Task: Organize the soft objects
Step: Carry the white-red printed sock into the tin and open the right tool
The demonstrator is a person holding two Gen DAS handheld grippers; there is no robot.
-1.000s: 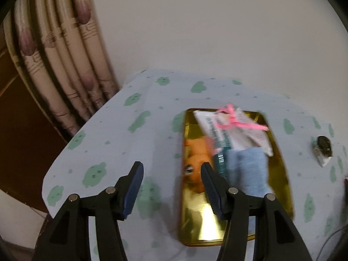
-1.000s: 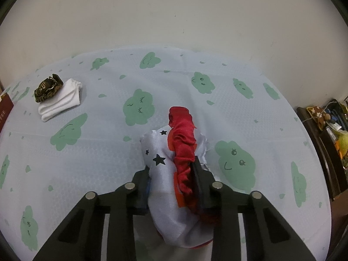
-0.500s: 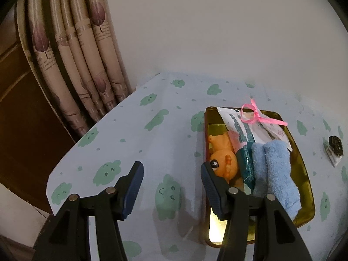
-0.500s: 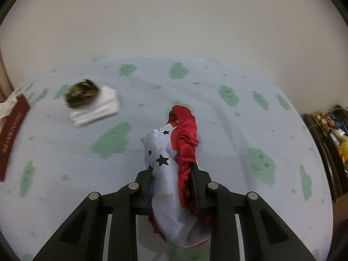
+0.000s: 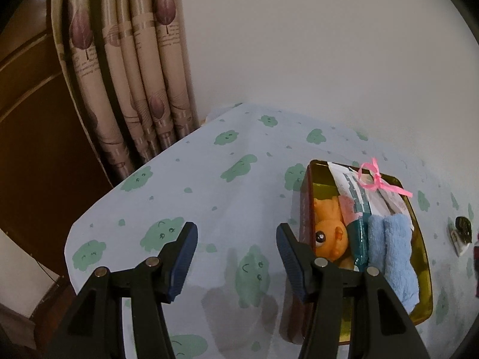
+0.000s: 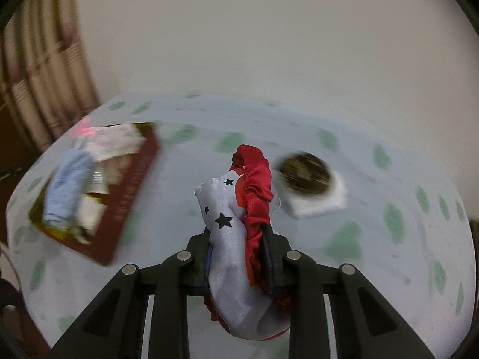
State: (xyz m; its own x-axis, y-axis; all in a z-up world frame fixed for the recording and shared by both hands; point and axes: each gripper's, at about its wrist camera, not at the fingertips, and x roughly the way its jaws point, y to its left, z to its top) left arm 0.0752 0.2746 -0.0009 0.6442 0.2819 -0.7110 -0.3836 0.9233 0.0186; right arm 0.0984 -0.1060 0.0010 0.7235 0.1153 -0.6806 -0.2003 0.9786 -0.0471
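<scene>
Cloth [image 6: 236, 209] (white w/ stars, red ruffle) is pinched between your right gripper's [image 6: 238, 236] fingers. Left gripper [image 5: 236, 245] gapes open, empty; tin [image 5: 422, 269] sits just right of its right finger.

A plain off-white wall [image 5: 299, 45] fills the upper part of both views. At the left hangs a beige pleated curtain [image 5: 131, 74] printed with dark leaf shapes and bands of small text. Dark brown wood panelling [image 5: 36, 113] lies to its left. The table carries a pale blue tablecloth [image 5: 209, 185] patterned with green smiling clouds. Lighting is dim and even.
</scene>
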